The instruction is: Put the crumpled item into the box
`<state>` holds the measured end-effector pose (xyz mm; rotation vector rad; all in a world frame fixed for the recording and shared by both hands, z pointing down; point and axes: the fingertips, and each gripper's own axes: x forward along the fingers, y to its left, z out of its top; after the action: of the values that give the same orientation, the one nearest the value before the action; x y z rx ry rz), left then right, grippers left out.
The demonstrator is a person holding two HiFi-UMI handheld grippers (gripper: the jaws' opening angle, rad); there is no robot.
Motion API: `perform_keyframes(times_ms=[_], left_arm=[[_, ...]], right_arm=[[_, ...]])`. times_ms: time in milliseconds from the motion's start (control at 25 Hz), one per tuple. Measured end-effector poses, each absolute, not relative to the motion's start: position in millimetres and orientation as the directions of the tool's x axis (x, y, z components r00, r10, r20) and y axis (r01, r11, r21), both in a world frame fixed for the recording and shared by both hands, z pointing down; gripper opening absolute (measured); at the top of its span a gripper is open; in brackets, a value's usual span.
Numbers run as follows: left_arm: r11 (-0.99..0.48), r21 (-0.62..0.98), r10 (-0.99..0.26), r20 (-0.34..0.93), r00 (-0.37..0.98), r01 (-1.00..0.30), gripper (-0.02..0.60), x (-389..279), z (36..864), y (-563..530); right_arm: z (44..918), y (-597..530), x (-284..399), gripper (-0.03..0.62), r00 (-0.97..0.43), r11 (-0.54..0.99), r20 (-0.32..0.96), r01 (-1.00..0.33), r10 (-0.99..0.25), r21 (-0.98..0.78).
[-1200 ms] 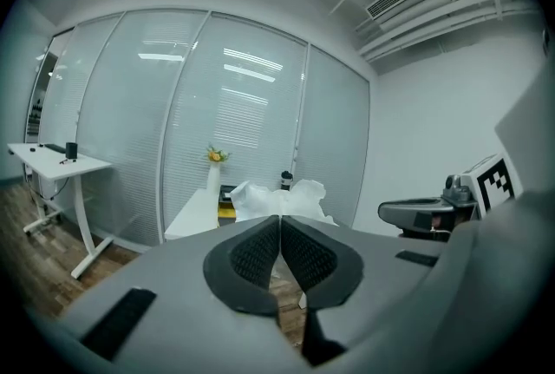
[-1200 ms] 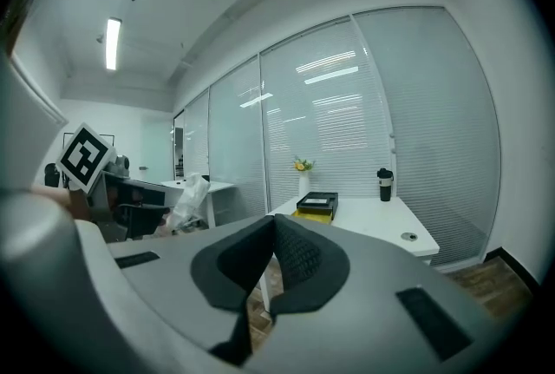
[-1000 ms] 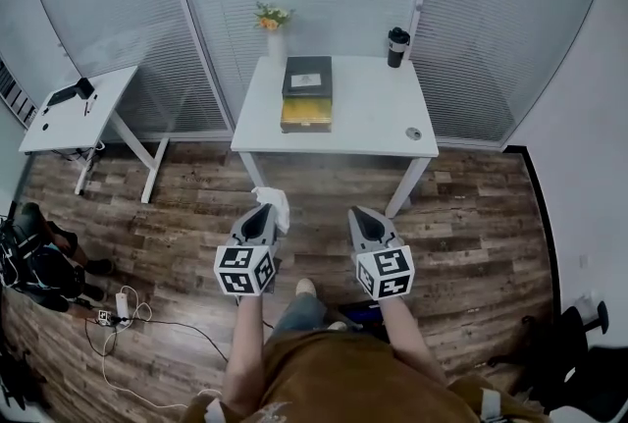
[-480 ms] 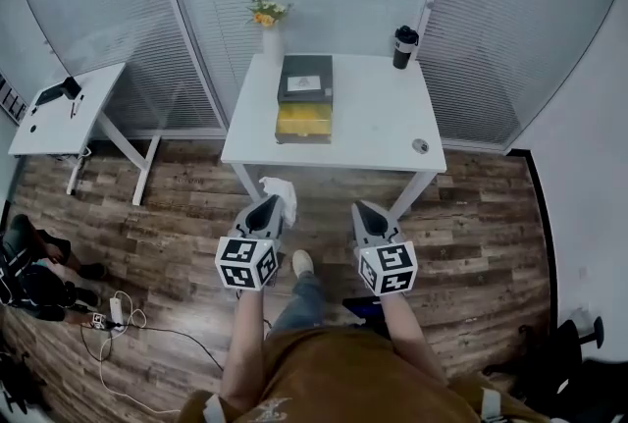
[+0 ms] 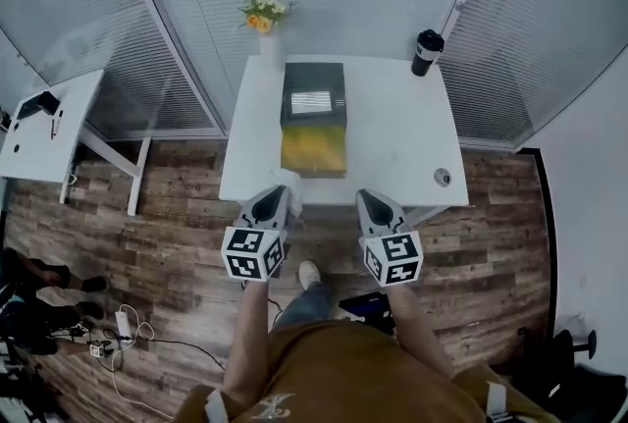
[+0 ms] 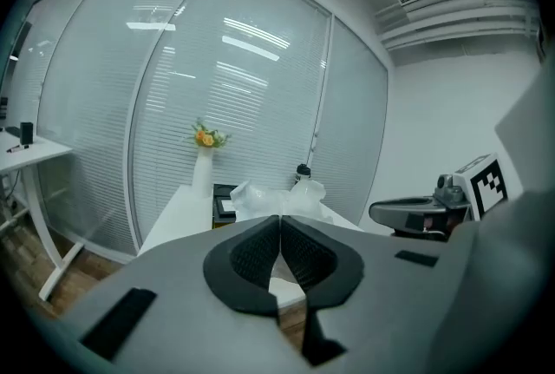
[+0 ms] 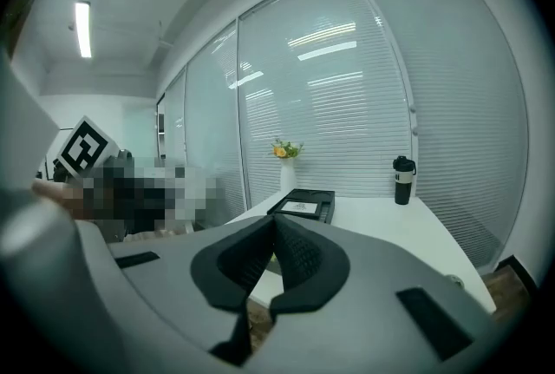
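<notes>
The left gripper [image 6: 280,223], a grey 2-jaw tool with black ribbed pads, has its jaws pressed together on a crumpled white paper-like item [image 6: 276,199], which bunches up just beyond the tips; seen from the head view, this item hangs at the near edge of a white rectangular table [image 5: 392,132], just beside the near left corner of a flat box [image 5: 314,148] that is black at its far half and yellow at its near half; the item is not in the box. The right gripper [image 7: 270,229], side by side with the left, has its jaws together with nothing between them. Farther back on the table stand a white vase of orange and yellow flowers [image 5: 270,46] and a black lidded tumbler [image 5: 426,52]; below lies a brown wood-plank floor [image 5: 177,244].
</notes>
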<state>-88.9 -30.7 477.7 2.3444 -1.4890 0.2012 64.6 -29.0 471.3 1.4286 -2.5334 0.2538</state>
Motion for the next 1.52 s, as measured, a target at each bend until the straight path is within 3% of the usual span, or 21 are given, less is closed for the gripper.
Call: perform_keyframes(times_ms=[520,1520], left_arm=[[-0.437,0.268,-0.793,0.335,0.508,-0.859,0.029,-101,506,-152],[-0.481,0.248,-0.783,0.310,0.539,-0.841,0.030,-80,491,-209]], right_arm=[[493,-144,51,0.012,-0.441,0.454,0.329,-0.890,-0.835,-0.042],[482,-190,65,0.012,-0.426,0.430,0.291,-0.901,-0.856,-0.055]])
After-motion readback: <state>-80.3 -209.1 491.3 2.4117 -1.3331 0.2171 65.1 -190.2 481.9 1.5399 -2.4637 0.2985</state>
